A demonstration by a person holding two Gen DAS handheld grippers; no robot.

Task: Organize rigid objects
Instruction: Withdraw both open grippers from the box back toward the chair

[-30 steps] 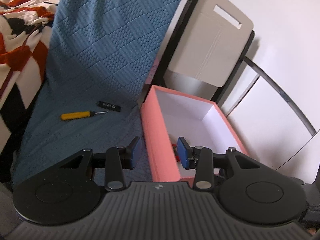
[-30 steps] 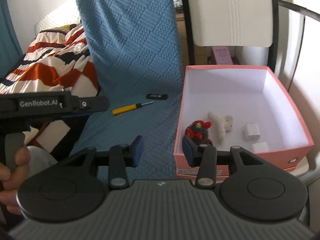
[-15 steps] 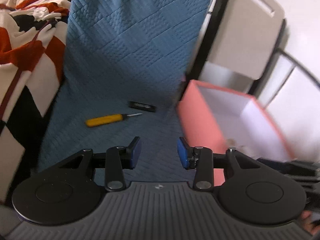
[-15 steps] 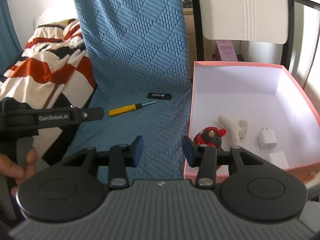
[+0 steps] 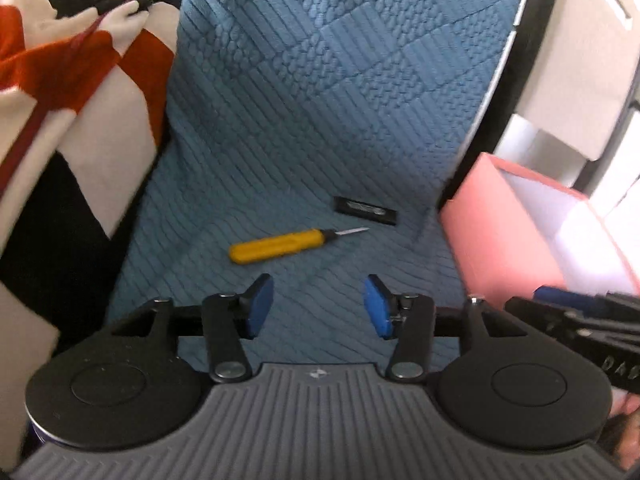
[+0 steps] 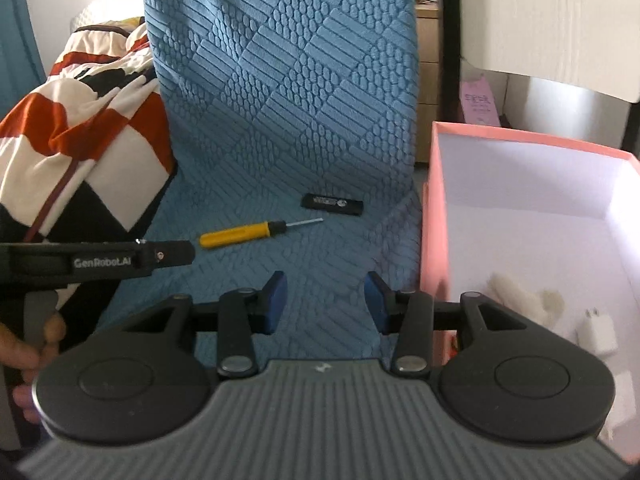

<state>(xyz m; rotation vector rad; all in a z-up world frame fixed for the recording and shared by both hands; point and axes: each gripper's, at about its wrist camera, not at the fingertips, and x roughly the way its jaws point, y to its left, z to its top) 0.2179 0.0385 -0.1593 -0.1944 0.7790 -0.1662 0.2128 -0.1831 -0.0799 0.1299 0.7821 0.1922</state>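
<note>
A yellow-handled screwdriver lies on the blue quilted cover, tip to the right. Just beyond it rests a small black flat stick. My left gripper hovers a short way in front of the screwdriver; its jaws are opening and hold nothing. My right gripper stands open and empty over the cover, left of the pink box. Inside the box lie a white plush toy and a white charger.
A red, white and black blanket is heaped on the left. A white chair back rises behind the box. A hand holds the left gripper's handle at the left edge of the right wrist view.
Both grippers moved left and down toward the screwdriver, away from the pink box, which slid to the right of both views. The left jaws have spread wider.
</note>
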